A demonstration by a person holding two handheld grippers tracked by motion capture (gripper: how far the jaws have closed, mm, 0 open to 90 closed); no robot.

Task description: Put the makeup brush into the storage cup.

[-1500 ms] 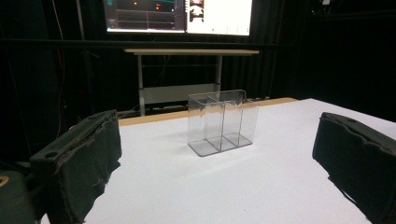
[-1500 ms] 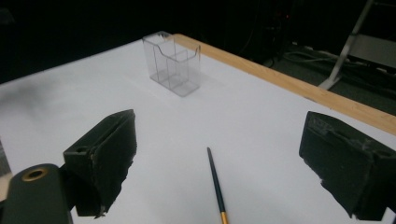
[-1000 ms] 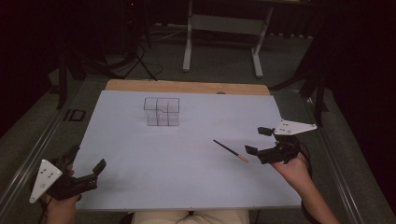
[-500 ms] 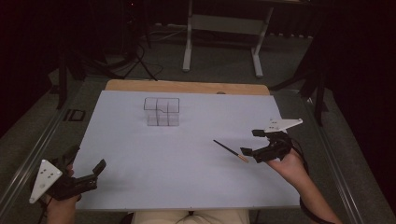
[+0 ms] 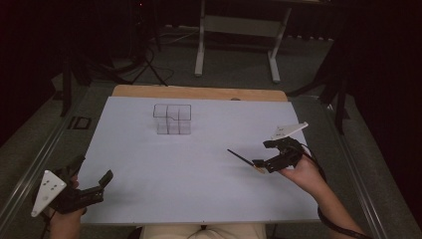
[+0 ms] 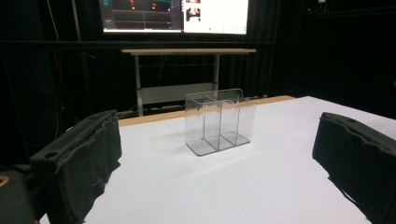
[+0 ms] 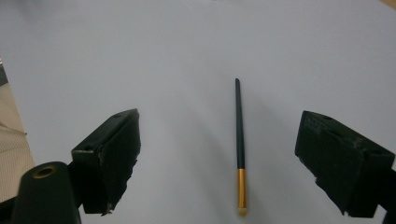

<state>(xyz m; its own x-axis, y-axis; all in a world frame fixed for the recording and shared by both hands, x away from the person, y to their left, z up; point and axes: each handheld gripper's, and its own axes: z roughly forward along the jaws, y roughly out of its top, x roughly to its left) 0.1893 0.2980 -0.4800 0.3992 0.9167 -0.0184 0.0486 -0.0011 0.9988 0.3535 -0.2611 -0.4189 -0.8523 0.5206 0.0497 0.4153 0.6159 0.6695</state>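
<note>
We're lining the right gripper, jaws spread wide, over the thin black brush with gold ferrule, lying flat on the white worktop toward 4 o'clock of the clear plastic compartment organizer. We should centre the handle between the jaws, drop low, then close. Left gripper idles open at 7 o'clock. Since earlier, the right gripper moved in over the brush.

High view: fixed above the near edge, facing forward and down over the whole white tabletop. Left gripper view: low at the near left corner, facing level across the surface toward the clear organizer, at middle distance. Right gripper view: close above the surface, tilted steeply down on the thin brush. Each gripper view shares its object with the high view.
</note>
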